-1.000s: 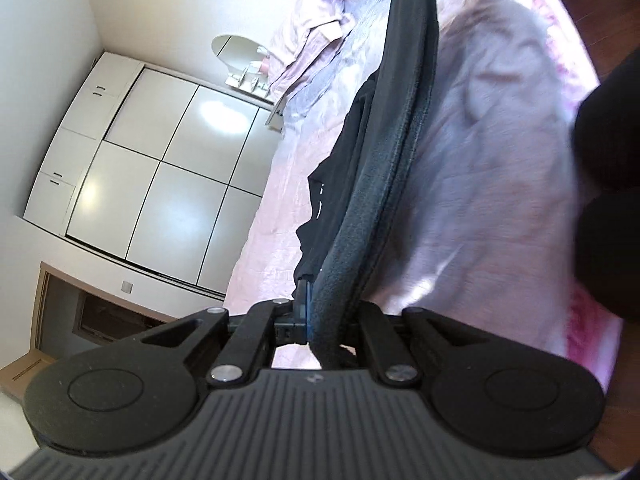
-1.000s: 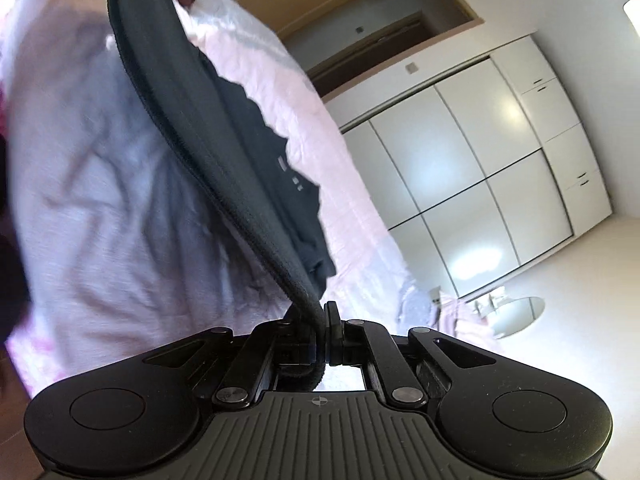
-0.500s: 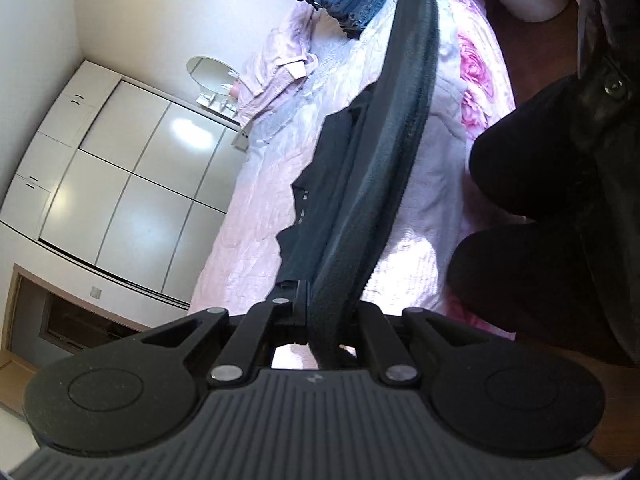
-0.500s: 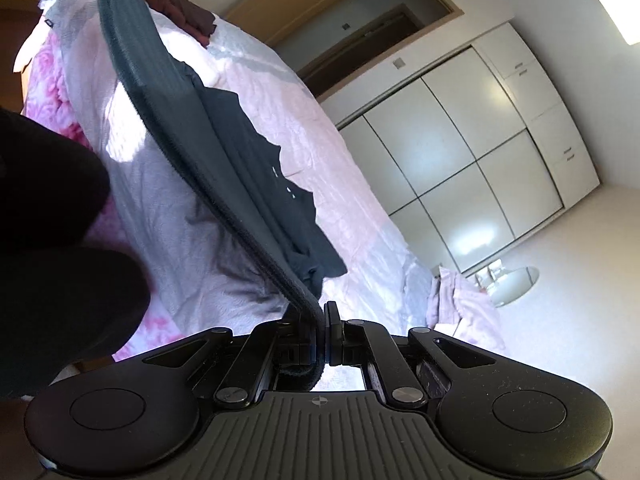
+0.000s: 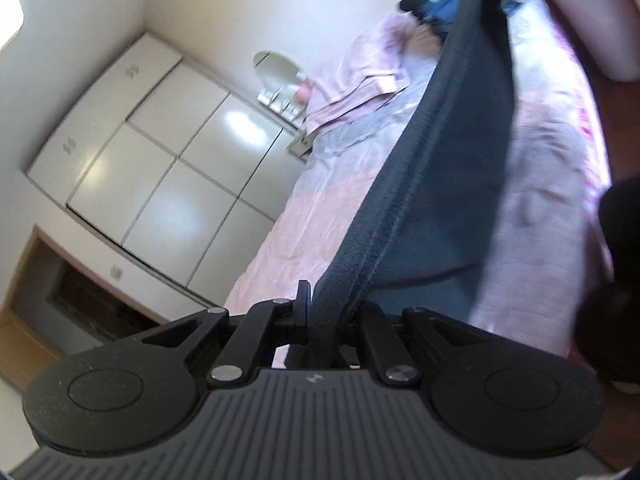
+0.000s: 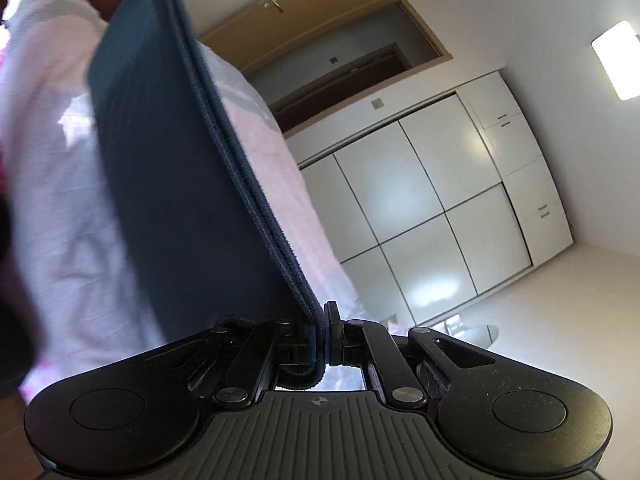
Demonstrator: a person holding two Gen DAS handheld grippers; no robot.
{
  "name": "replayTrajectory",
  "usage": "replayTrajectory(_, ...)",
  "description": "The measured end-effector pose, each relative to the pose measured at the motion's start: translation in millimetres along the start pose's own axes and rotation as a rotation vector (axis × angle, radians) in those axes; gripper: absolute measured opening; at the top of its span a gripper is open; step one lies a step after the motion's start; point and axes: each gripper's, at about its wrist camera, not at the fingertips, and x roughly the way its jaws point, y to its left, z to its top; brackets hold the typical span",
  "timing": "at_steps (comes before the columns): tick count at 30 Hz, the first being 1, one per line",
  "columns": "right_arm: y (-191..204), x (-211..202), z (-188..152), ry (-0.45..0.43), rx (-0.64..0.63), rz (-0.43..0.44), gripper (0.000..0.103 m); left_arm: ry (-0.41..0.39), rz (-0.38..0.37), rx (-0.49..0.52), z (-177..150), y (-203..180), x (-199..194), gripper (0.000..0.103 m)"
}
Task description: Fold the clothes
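We find no readable writing or labels anywhere. The dark navy garment point(image 5: 452, 184) hangs stretched above the pink bed point(image 5: 304, 232), its thick stitched hem running edge-on between both tools. Left gripper point(image 5: 320, 320) fingers are clenched on one end of the hem; right gripper point(image 6: 318, 340) fingers are clenched on the other. The garment's far end is cut off; its type we cannot tell. A white wardrobe point(image 6: 420, 208) stands behind.

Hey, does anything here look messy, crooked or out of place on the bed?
Mostly no. The dark garment hangs stretched between both closed grippers. The only untidy spot is a rumpled pink garment lying unfolded at the far end of the bed.
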Motion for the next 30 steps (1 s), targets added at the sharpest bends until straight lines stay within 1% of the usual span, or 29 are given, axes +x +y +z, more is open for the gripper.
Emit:
replayTrajectory(2, -15.5, 43.6, 8.4, 0.006, -0.012, 0.015, 0.002, 0.043, -0.022, -0.027, 2.2, 18.6, 46.4, 0.004)
replayTrajectory(5, -27.8, 115.2, 13.6, 0.031, -0.016, 0.061, 0.002, 0.111, -0.066, -0.059, -5.6, 27.2, 121.2, 0.004)
replayTrajectory(7, -23.2, 164.7, 8.7, 0.065, -0.003, 0.119, 0.002, 0.158, -0.104, -0.09, -17.5, 20.9, 167.5, 0.004)
replayTrajectory(10, 1.1, 226.9, -10.1, 0.133, 0.021, 0.228, 0.002, 0.228, -0.176, -0.126, -41.7, -0.2, 220.9, 0.004)
replayTrajectory(11, 15.0, 241.0, -18.4, 0.154, 0.023, 0.271, 0.002, 0.249, -0.204, -0.133, -50.7, -10.6, 235.2, 0.004)
replayTrajectory(12, 28.9, 254.6, -26.6, 0.174, 0.025, 0.314, 0.002, 0.264, -0.228, -0.14, -58.9, -20.1, 246.3, 0.004)
replayTrajectory(14, 54.9, 267.6, -41.3, 0.192, 0.01, 0.374, 0.002, 0.285, -0.258, -0.154, -74.3, -31.8, 260.6, 0.004)
replayTrajectory(15, 52.9, 275.3, -42.2, 0.19, 0.025, 0.375, 0.002, 0.292, -0.269, -0.164, -81.9, -33.3, 265.7, 0.004)
replayTrajectory(17, 48.8, 290.9, -44.0, 0.186, 0.055, 0.379, 0.002, 0.289, -0.278, -0.21, -90.0, -23.5, 276.3, 0.004)
replayTrajectory(19, 44.8, 306.4, -45.9, 0.181, 0.084, 0.382, 0.002, 0.287, -0.281, -0.271, -90.9, -5.4, 293.9, 0.004)
replayTrajectory(21, 40.6, 322.3, -47.4, 0.178, 0.113, 0.385, 0.002, 0.304, -0.299, -0.309, -91.4, 4.5, 316.8, 0.004)
replayTrajectory(23, 34.5, 350.7, -40.3, 0.188, 0.123, 0.39, 0.002, 0.332, -0.322, -0.336, -93.4, 7.0, 344.3, 0.005)
replayTrajectory(25, 37.4, 395.7, -33.6, 0.228, 0.141, 0.43, 0.002, 0.366, -0.339, -0.355, -96.8, 2.8, 372.9, 0.005)
replayTrajectory(26, 41.2, 417.6, -35.4, 0.247, 0.168, 0.457, 0.002, 0.38, -0.345, -0.358, -99.9, -1.9, 384.8, 0.005)
replayTrajectory(28, 47.3, 448.4, -43.3, 0.283, 0.237, 0.506, 0.002, 0.405, -0.363, -0.37, -107.0, -10.0, 400.2, 0.005)
replayTrajectory(30, 52.9, 472.2, -51.7, 0.319, 0.313, 0.561, 0.002, 0.424, -0.387, -0.392, -115.7, -14.9, 404.7, 0.007)
